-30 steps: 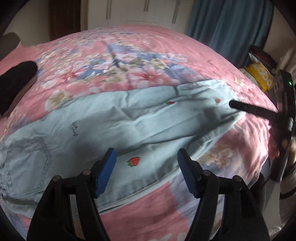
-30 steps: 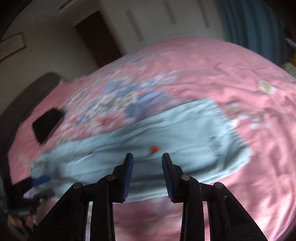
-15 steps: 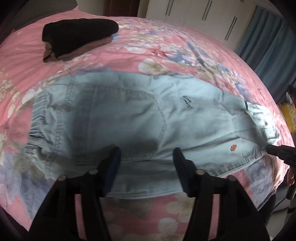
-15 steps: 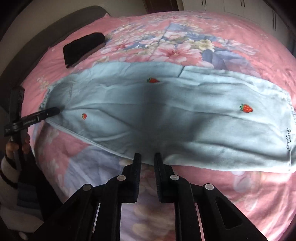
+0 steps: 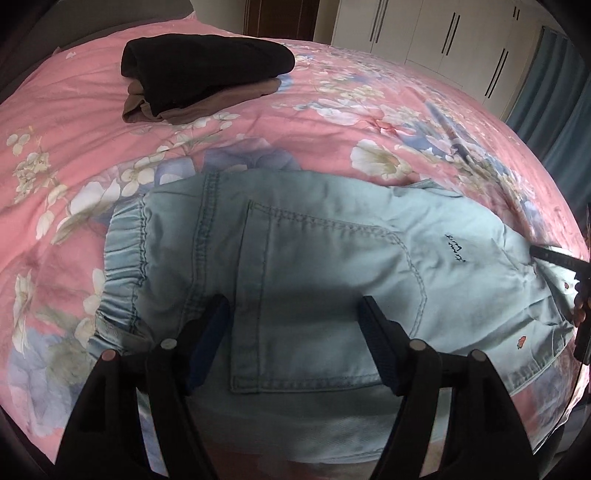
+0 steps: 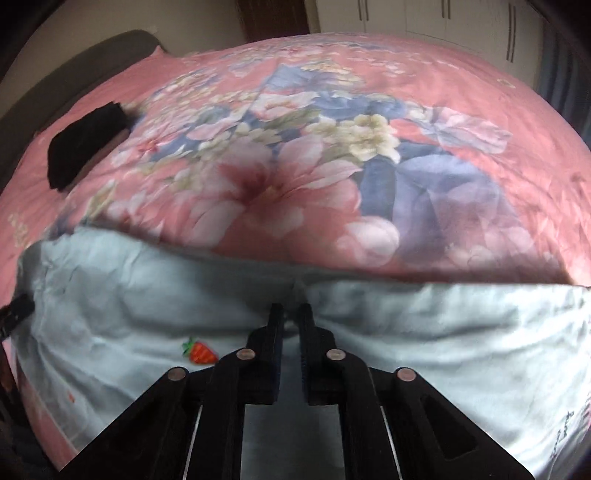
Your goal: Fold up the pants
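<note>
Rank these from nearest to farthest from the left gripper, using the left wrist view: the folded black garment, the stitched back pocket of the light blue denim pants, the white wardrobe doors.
1. Stitched back pocket of the light blue denim pants: directly between the open fingers of the left gripper.
2. Folded black garment: upper left, on the bed.
3. White wardrobe doors: upper right, beyond the bed.

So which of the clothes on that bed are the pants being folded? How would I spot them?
Start with the pink floral bedspread covering the bed. Up near the headboard sits a small folded pile of dark clothes, black over brown; ignore that. The pants are the pale blue denim spread flat across the near side, set apart by their gathered elastic waistband, stitched back pocket and little embroidered strawberries.
</note>
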Tool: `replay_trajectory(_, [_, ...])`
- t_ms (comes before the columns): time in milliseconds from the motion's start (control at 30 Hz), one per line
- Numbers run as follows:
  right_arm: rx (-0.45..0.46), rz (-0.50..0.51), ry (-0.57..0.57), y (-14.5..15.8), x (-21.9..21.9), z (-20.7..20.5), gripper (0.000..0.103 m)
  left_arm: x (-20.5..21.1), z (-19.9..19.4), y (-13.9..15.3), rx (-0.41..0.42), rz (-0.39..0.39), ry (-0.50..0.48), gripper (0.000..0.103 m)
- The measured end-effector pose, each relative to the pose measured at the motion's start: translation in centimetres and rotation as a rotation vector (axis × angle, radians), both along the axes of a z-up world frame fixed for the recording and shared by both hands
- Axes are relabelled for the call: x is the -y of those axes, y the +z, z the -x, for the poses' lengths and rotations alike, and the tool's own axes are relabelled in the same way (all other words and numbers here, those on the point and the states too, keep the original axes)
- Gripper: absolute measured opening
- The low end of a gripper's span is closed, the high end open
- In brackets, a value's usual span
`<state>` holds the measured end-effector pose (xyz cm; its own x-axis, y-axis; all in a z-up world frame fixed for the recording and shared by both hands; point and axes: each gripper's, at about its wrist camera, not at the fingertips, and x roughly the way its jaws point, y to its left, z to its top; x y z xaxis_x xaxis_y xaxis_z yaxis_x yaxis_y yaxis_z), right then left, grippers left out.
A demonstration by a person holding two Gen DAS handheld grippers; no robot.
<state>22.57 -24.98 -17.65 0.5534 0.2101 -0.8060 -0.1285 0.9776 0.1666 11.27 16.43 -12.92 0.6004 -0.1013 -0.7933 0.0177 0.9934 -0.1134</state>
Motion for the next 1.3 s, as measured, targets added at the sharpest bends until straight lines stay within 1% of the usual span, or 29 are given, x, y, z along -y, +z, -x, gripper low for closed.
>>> replay_trajectory(33, [0.01, -0.006, -0.024, 0.3, 0.5, -0.5, 0.0, 0.0, -0.1, 0.0, -0.001, -0.012, 0.002, 0.072])
replay_trajectory(100, [0.029, 0.061, -0.101, 0.9, 1.3, -1.1, 0.0, 0.1, -0.4, 0.1, -0.005, -0.019, 0.005, 0.073])
replay_trajectory(133, [0.027, 0.067, -0.148, 1.2, 2.0, -1.1, 0.0, 0.0, -0.5, 0.1, -0.005, -0.018, 0.005, 0.073])
replay_trajectory(167, [0.023, 0.025, -0.17, 1.5, 2.8, -0.7, 0.0, 0.0, -0.4, 0.1, -0.006, -0.016, 0.003, 0.073])
replay_trajectory(200, [0.038, -0.044, -0.164, 2.1, 3.5, 0.2, 0.0, -0.1, -0.4, 0.1, -0.005, -0.013, 0.0, 0.073])
replay_trajectory(233, [0.058, -0.092, -0.14, 2.5, 3.9, 1.3, 0.0, -0.1, -0.4, 0.1, -0.006, -0.011, -0.001, 0.073])
replay_trajectory(267, [0.064, -0.113, -0.11, 2.6, 4.1, 2.3, 0.0, -0.1, -0.4, 0.1, -0.008, -0.012, 0.0, 0.073])
replay_trajectory(367, [0.034, -0.123, -0.05, 1.8, 4.4, 5.6, 0.0, 0.1, -0.4, 0.1, -0.012, -0.014, 0.009, 0.074])
replay_trajectory(400, [0.019, -0.109, -0.045, 1.2, 4.8, 6.5, 0.0, 0.1, -0.5, 0.1, -0.014, -0.017, 0.011, 0.074])
replay_trajectory(467, [0.013, -0.059, -0.074, 0.2, 6.5, 8.2, 0.0, 0.3, -0.5, 0.1, -0.019, -0.023, 0.012, 0.074])
replay_trajectory(500, [0.023, -0.072, -0.095, 0.0, 7.9, 8.6, 0.0, 0.3, -0.5, 0.1, -0.022, -0.027, 0.011, 0.074])
replay_trajectory(567, [0.05, -0.092, -0.187, 0.1, 11.7, 9.4, 0.0, 0.4, -0.5, 0.2, -0.029, -0.032, 0.019, 0.074])
replay_trajectory(633, [0.061, -0.079, -0.331, 0.4, 16.1, 10.4, 0.0, 0.6, -0.2, 0.6, -0.035, -0.041, 0.029, 0.074])
replay_trajectory(700, [0.062, -0.139, -0.459, 1.0, 20.0, 12.0, 0.0, 0.9, 0.3, 1.1, -0.031, -0.051, 0.032, 0.074])
replay_trajectory(733, [0.083, -0.176, -0.502, 1.7, 21.3, 13.3, 0.003, 1.2, 0.7, 1.5, -0.021, -0.05, 0.027, 0.074])
replay_trajectory(767, [0.116, -0.209, -0.518, 2.3, 22.1, 14.6, 0.013, 1.6, 1.0, 1.9, -0.01, -0.049, 0.021, 0.074])
replay_trajectory(800, [0.144, -0.243, -0.521, 2.8, 22.6, 16.0, 0.02, 2.0, 1.3, 2.4, 0.0, -0.045, 0.013, 0.074])
replay_trajectory(833, [0.154, -0.277, -0.522, 2.9, 22.8, 17.2, 0.038, 2.4, 1.5, 2.8, 0.005, -0.035, 0.006, 0.077])
replay_trajectory(867, [0.147, -0.315, -0.528, 2.8, 22.9, 18.2, 0.052, 2.9, 1.7, 3.2, 0.009, -0.015, -0.003, 0.08])
replay_trajectory(967, [0.087, -0.435, -0.526, 0.8, 22.3, 19.8, 0.053, 5.1, 2.1, 3.9, 0.016, 0.063, -0.064, 0.083])
replay_trajectory(1000, [0.066, -0.476, -0.519, -0.1, 21.8, 20.0, 0.053, 6.3, 2.1, 4.1, 0.011, 0.095, -0.093, 0.084])
replay_trajectory(1067, [0.037, -0.547, -0.508, -1.6, 20.7, 19.9, 0.053, 8.4, 2.1, 4.1, -0.001, 0.133, -0.143, 0.084])
replay_trajectory(1100, [0.04, -0.574, -0.515, -2.2, 20.3, 19.7, 0.053, 9.8, 2.1, 3.9, -0.013, 0.144, -0.176, 0.084])
replay_trajectory(1167, [0.076, -0.599, -0.546, -2.6, 20.1, 19.0, 0.053, 12.1, 2.0, 3.6, -0.032, 0.162, -0.22, 0.084])
replay_trajectory(1233, [0.123, -0.632, -0.586, -2.8, 20.3, 18.2, 0.053, 14.2, 1.9, 3.3, -0.059, 0.207, -0.267, 0.084])
replay_trajectory(1267, [0.142, -0.637, -0.604, -2.8, 20.3, 17.7, 0.05, 15.2, 1.8, 3.2, -0.07, 0.225, -0.284, 0.084])
replay_trajectory(1300, [0.155, -0.623, -0.632, -2.9, 20.2, 17.2, 0.043, 16.2, 1.7, 3.1, -0.081, 0.239, -0.301, 0.084])
